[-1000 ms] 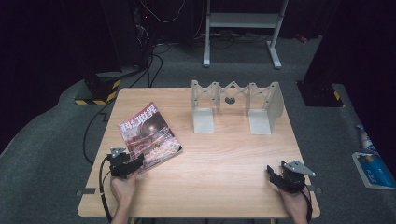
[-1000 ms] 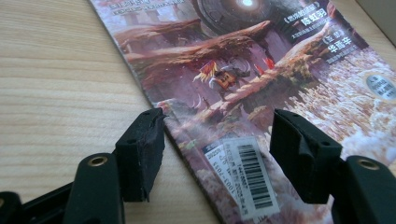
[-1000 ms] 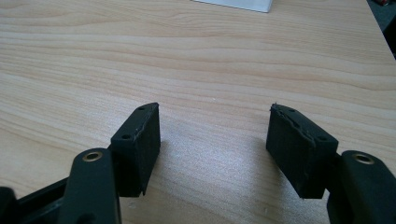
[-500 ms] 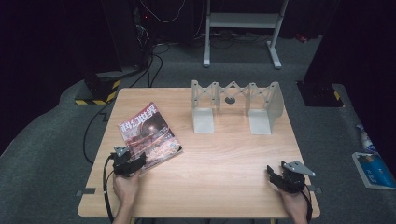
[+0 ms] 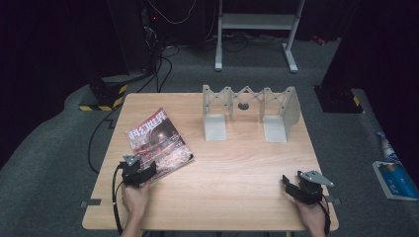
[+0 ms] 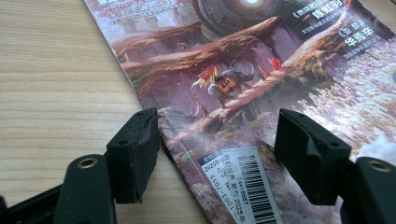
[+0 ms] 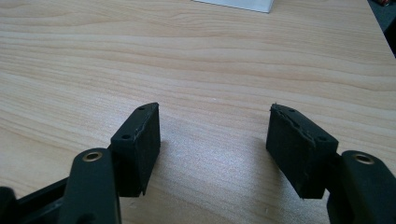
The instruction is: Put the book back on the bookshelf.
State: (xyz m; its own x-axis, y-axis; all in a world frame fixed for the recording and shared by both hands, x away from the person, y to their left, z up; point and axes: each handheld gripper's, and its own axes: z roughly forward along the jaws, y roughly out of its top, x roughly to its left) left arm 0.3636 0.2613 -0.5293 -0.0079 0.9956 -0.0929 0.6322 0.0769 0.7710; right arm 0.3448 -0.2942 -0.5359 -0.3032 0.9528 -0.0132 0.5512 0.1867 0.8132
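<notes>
Magazine (image 5: 158, 143) lies flat on the table's (image 5: 237, 177) left half, right ahead of your left gripper (image 5: 140, 173). Its near corner with the barcode label (image 6: 243, 184) sits between the jaws in the left gripper view, which have just been opening and now stand wide, no pad pressing on the cover. Left pad (image 6: 135, 149) is at the spine edge over bare wood, right pad (image 6: 308, 154) over the cover. Long axis runs away from the gripper and tilts toward the table's left rear, so the spine edge slants across your line of reach.

Your left hand (image 5: 136, 197) is far nearer; right gripper (image 5: 302, 186) rests well apart at the near right corner, jaws wide over bare wood, nothing between them.

Room: open wood to the right of the magazine and in front of it, up to the folding metal rack (image 5: 249, 111) at the far middle. Left table edge is near the magazine's far left corner, so judge any slide rightward or toward you as safer than leftward.
</notes>
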